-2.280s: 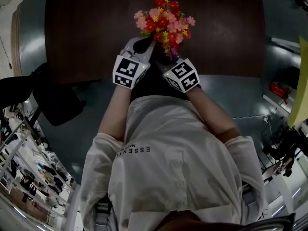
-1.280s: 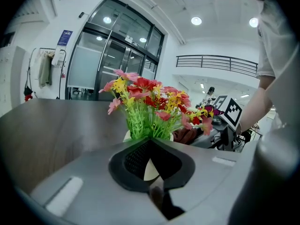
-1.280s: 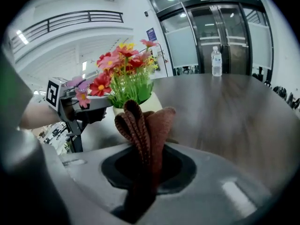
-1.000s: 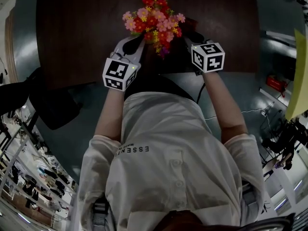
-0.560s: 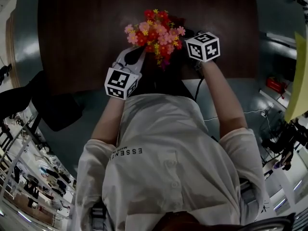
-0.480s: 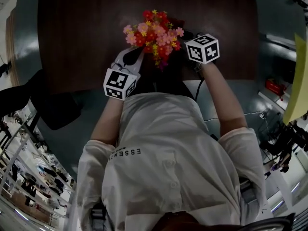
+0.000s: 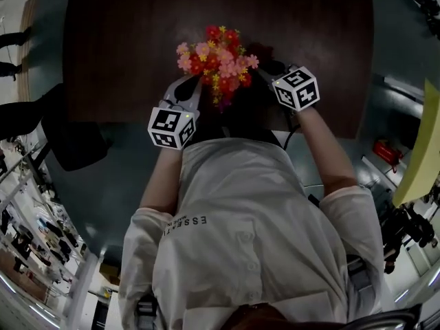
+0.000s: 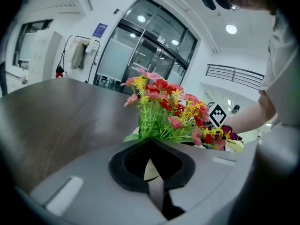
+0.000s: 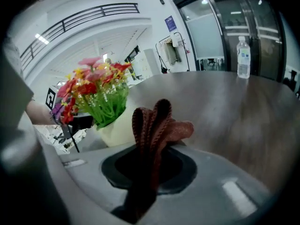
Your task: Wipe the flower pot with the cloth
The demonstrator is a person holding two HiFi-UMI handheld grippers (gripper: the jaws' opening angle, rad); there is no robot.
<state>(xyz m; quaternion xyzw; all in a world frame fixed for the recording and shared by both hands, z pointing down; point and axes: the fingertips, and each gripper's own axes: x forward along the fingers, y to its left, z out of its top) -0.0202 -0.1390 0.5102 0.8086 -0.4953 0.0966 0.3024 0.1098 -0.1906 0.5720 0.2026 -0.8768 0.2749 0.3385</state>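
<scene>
A cream flower pot (image 9: pixel 116 127) full of red, pink and yellow artificial flowers (image 7: pixel 214 60) stands near the front edge of the dark wooden table (image 7: pixel 124 40). My left gripper (image 7: pixel 187 91) is at the pot's left side. In the left gripper view its jaws are shut on a cream sliver of the pot's rim (image 8: pixel 149 168), and the flowers (image 8: pixel 164 109) rise just beyond. My right gripper (image 7: pixel 269 69) is at the pot's right side, shut on a bunched brown cloth (image 9: pixel 157 123). The cloth sits a little apart from the pot wall.
A clear water bottle (image 9: pixel 242 57) stands far back on the table. A black chair (image 7: pixel 72 143) is off the table's left front corner. My own body fills the lower head view. Glass doors and a railing lie beyond.
The right gripper has carried the cloth from the pot's front round to its right side, then dropped a little. The left gripper has stayed at the pot and rolled slightly.
</scene>
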